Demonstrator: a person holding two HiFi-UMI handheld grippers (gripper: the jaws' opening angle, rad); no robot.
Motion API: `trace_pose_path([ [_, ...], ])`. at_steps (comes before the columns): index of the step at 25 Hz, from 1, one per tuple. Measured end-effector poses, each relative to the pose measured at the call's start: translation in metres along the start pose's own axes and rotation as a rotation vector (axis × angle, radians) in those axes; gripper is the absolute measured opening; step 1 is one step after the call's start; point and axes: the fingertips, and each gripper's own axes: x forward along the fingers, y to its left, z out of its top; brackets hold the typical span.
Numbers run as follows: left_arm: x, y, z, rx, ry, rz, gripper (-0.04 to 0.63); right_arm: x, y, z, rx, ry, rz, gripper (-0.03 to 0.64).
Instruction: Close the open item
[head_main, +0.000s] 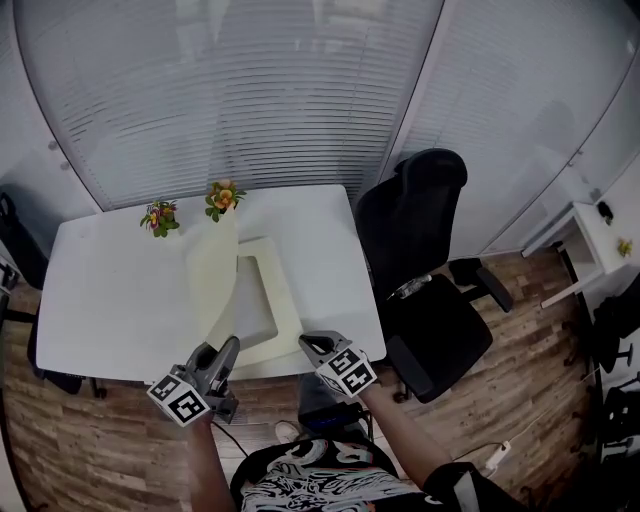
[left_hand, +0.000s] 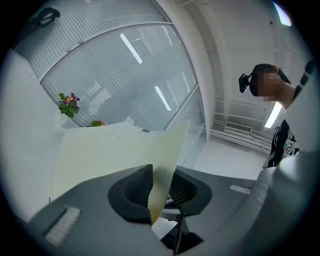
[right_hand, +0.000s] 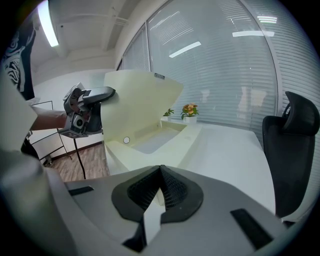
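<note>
The pads of the left gripper (left_hand: 161, 175) are seen pressed on the thin front edge of a cream lid (left_hand: 110, 155), one pad against each face, so the lid is clamped between them. The jaws of the right gripper (right_hand: 161, 172) are brought together at their tips, and nothing is held between them. In the head view, the left gripper (head_main: 228, 345) is found at the near edge of the lid (head_main: 212, 280), which is raised steeply and leans to the left over the table (head_main: 110, 300). The right gripper (head_main: 308, 342) is held just beside the near right corner of the box (head_main: 285, 300); whether that corner is touched cannot be told. The box is thus left open: its shallow cream base (right_hand: 185, 142) lies flat on the white table (right_hand: 230, 150), at the near edge and right of the middle, with a pale recessed floor shown inside. From the right gripper view, the lid (right_hand: 135, 100) is seen standing up from the far long side of the base, with the left gripper (right_hand: 110, 91) at its upper corner. Two small pots of flowers (head_main: 160, 216) (head_main: 224, 197) are set at the far side of the table, behind the lid. A black office chair (head_main: 420, 260) is placed just to the right of the table on a wooden floor (head_main: 100, 440), and slatted blinds (head_main: 230, 90) are seen beyond.
</note>
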Motion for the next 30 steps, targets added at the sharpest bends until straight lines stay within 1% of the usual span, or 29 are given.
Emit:
trace_pose_path([
  [3, 0.011, 0.003, 0.001, 0.024, 0.024, -0.004, 0.072, 0.003, -0.007, 0.007, -0.006, -0.010, -0.008, 0.003],
  [7, 0.018, 0.001, -0.011, 0.051, 0.075, -0.002, 0.074, 0.002, -0.005, 0.005, -0.008, -0.006, -0.001, 0.003],
  [13, 0.023, 0.002, -0.025, 0.070, 0.136, 0.010, 0.077, 0.001, -0.002, 0.004, -0.010, -0.009, -0.004, 0.003],
  [19, 0.034, 0.002, -0.041, 0.115, 0.230, 0.019, 0.081, 0.000, -0.003, 0.003, -0.011, -0.006, 0.001, 0.003],
  [30, 0.045, 0.007, -0.063, 0.192, 0.374, 0.033, 0.089, 0.002, 0.000, 0.004, -0.017, -0.001, 0.004, 0.003],
])
